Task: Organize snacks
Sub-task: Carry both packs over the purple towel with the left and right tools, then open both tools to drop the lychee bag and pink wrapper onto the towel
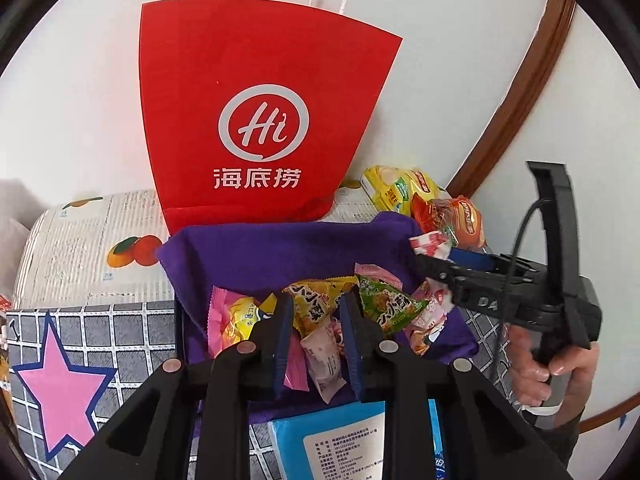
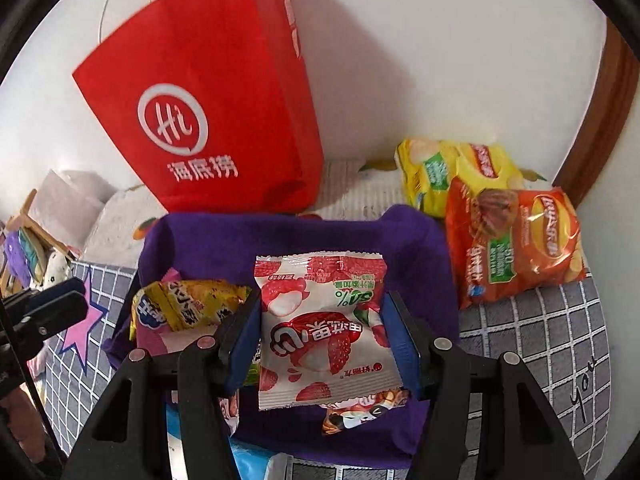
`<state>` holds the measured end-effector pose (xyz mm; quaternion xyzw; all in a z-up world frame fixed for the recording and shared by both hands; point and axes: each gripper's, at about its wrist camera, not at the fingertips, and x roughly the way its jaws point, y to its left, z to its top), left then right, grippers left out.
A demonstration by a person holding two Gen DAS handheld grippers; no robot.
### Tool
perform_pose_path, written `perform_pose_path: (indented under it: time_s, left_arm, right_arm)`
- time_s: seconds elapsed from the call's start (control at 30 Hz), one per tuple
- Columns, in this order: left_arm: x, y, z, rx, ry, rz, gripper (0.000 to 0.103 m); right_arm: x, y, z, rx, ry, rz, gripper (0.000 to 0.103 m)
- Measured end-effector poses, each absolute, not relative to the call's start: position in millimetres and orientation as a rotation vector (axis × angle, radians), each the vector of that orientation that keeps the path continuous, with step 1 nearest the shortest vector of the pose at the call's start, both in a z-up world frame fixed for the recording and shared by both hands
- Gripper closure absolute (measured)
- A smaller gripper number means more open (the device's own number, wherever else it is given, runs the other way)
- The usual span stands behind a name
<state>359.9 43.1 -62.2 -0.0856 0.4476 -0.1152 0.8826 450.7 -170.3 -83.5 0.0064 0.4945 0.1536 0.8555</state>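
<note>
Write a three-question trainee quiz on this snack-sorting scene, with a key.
1. True or false: the right hand-held gripper is shut on the lychee candy packet.
2. What stands behind the purple-lined bin? A) red paper bag B) kettle C) lamp
3. Fill in: the orange chip bag lies ____ the bin.

Key: 1 true; 2 A, the red paper bag; 3 outside.

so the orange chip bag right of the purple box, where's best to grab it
Grip the orange chip bag at its crimped end seam nearest the yellow bag, coming from above. It lies flat on the checked cloth, puffed in the middle, so the flat seam probably pinches easiest.
</note>
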Motion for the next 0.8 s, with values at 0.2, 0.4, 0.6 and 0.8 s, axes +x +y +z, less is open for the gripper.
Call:
perform_pose_path:
  time_s: [0.2, 0.4, 0.6, 0.8]
  left_arm:
    - [357, 42, -58, -0.168, 0.926, -0.244, 0.08]
    - [356, 41, -56, -0.168, 0.925, -0.25, 0.08]
    - [356, 41, -55, -0.17, 0.932, -0.252, 0.08]
    - [354, 40, -53, -0.172, 0.931, -0.255, 0.08]
  right_arm:
    - [457, -165, -98, -0.019, 1.082, 0.282, 0.044]
    - [458, -164, -103, -0.035, 1.107, 0.273, 0.043]
    - [458, -164, -102, -0.041, 1.11, 0.266, 0.037]
    - [454, -161, -96, -0.053, 1.089, 0.271, 0.032]
